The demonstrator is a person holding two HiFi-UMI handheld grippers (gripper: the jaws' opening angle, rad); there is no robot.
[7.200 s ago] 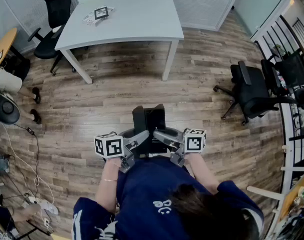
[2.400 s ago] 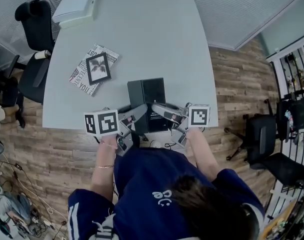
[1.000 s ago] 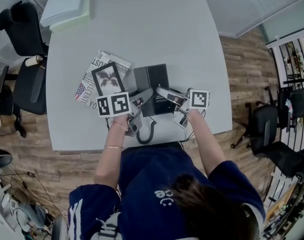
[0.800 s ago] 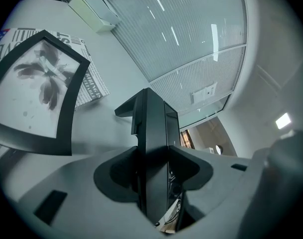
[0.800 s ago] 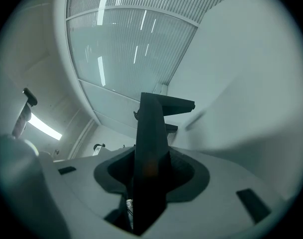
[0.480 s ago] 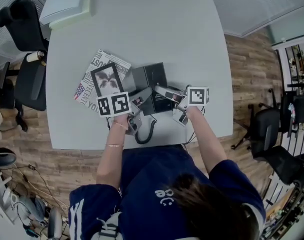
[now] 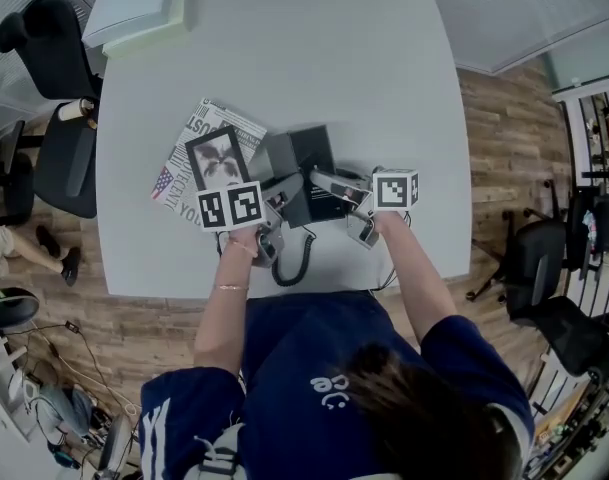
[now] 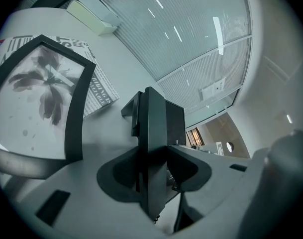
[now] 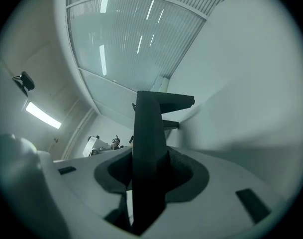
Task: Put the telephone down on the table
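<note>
Shirt (image 7: 304, 348): white print on the chest, can't read it from this angle.

Both gripper cubes carry black-and-white square markers, no text.

Left gripper (image 7: 284, 185): jaws closing, wide, with the phone's (image 7: 309, 153) left edge between the pads, which look to be on it.

Right gripper (image 7: 319, 178): jaws part open, clamped on the phone's right edge. Its own view shows the black panel filling the gap between the pads.

Phone is black, held from both sides over the near middle of the table (image 7: 314, 48). Can't tell whether its base rests on the top. No readable label on it.

Cord (image 7: 292, 260): black, lying on the table between the phone and the near edge.

Frame (image 7: 217, 158): black, holds a grey flower-like print, just left of the phone, lying on the newspaper (image 7: 212, 124).

Newspaper has a bold headline at the far end, too skewed to read. A small flag graphic (image 7: 164, 182) sits at its near left corner.

Box (image 7: 139, 6): flat, white, at the table's far left corner. It is closed, so the contents don't show.

Chair (image 7: 44, 38): black, left of the table.
</note>
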